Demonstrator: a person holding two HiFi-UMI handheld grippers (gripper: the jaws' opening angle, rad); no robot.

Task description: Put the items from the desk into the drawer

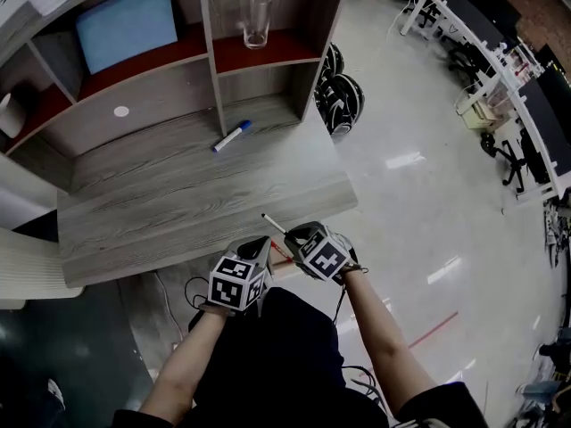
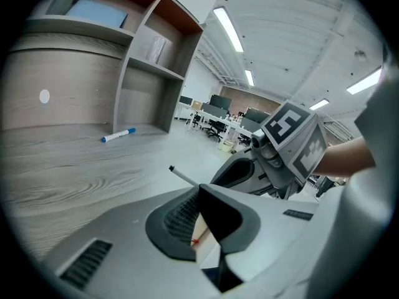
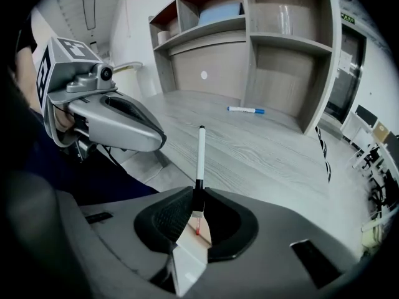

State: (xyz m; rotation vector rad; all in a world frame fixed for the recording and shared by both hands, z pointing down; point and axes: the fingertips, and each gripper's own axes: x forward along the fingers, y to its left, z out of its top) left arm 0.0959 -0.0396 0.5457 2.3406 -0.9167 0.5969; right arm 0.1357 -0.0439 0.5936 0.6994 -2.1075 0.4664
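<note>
The right tool (image 3: 198, 199) is clamped on a white pen (image 3: 200, 154); it pinches the pen at its black end, so most of the pen sticks out in front like a little stick; I think it is held that way so the grip is firm and the pen can be put down easily later.

The left tool (image 2: 199, 195) has its jaws together and nothing in them; it sits just beside the right tool, near the front edge of the tabletop (image 1: 178, 194) and close to the person's body; I think it is kept free so it can pull a drawer open, because the other tool is busy with the pen.

No view shows me an open drawer, so I cannot tell where it is; my guess is that it is under the front of the tabletop, and that is why both tools are down there.

A second pen with a blue cap (image 1: 232, 135) lies flat far back on the tabletop, near the bottom of the shelves (image 1: 161, 78); it is well apart from both tools and nothing touches it; a glass (image 1: 255, 20) stands upright on a shelf above it.

So one pen is picked up and not yet put away, and the blue-capped one is left to get; the thin pen could slip if the grip goes loose.
</note>
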